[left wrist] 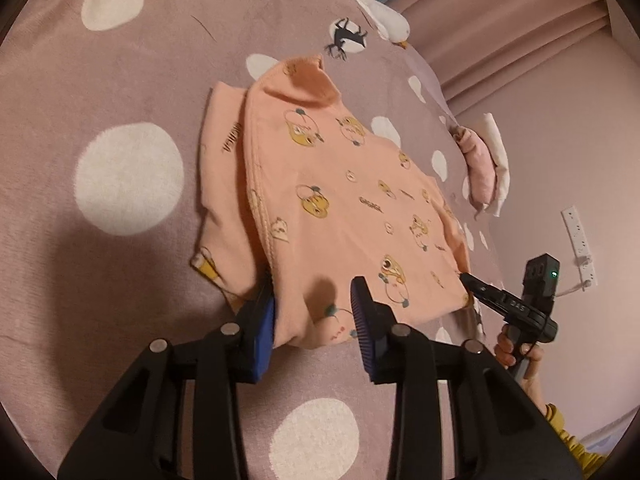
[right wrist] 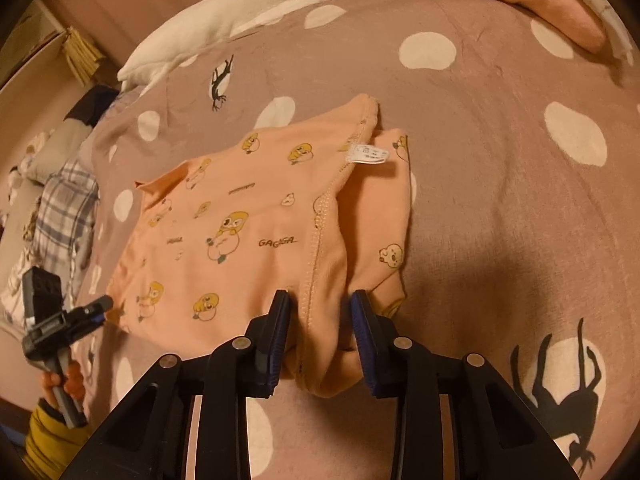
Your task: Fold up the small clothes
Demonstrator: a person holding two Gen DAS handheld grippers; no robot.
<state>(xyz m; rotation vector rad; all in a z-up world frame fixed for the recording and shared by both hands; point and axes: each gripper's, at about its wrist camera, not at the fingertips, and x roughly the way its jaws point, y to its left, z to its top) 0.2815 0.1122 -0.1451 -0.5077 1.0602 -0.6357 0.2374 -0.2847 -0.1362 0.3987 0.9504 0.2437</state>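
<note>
On the bed: a mauve cover (left wrist: 132, 92) with white dots and black deer figures, the garment lying flat near its middle.
Garment: a small peach top (left wrist: 340, 200) printed with yellow cartoon chicks, partly folded, one layer doubled over another; a white label (right wrist: 370, 154) shows at its far end in the right wrist view.
Left gripper (left wrist: 314, 314): at the near edge of the top, a bunched fold of cloth between its blue pads; the pads look set against the cloth on both sides, though how firmly they press cannot be told.
Right gripper (right wrist: 320, 322): at the near seam of the top, a hanging fold of cloth filling the gap between its pads; grip likewise uncertain.
Each gripper in the other's view: low at the side, tip at the top's near corner, handle in a hand (right wrist: 66, 380) with a yellow sleeve.
Far edge: a white goose toy (right wrist: 248, 12); a pink folded cloth (right wrist: 532, 4) to the right.
</note>
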